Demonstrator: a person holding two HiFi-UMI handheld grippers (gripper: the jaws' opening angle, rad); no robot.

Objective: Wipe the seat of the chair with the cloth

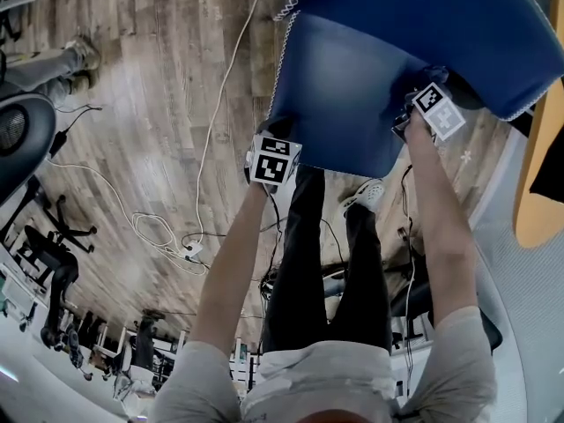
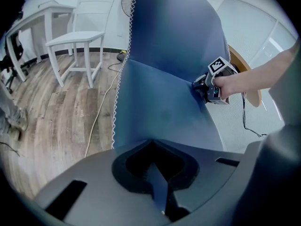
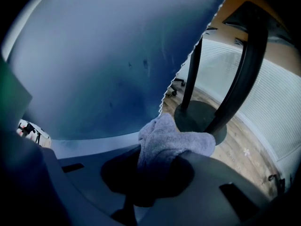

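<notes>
A large blue cloth (image 1: 352, 95) with a white zigzag hem (image 2: 123, 65) hangs spread between my two grippers above the wooden floor. My left gripper (image 1: 280, 141) is shut on its lower left corner, a fold pinched between the jaws (image 2: 160, 182). My right gripper (image 1: 421, 104) is shut on the opposite corner, which bunches out pale grey (image 3: 171, 140) over the jaws. From the left gripper view, the right gripper (image 2: 196, 84) holds the cloth at mid-height. A light wooden seat (image 1: 539, 192) on a black pedestal (image 3: 200, 119) stands at my right. A white chair (image 2: 77, 36) stands farther off.
White and black cables (image 1: 159, 232) trail across the floor. A white table (image 2: 40, 15) stands beside the white chair. Black office chairs (image 1: 44, 254) sit at the left. Another person's shoes (image 1: 81, 60) show at the upper left. My own legs (image 1: 330, 271) are below the cloth.
</notes>
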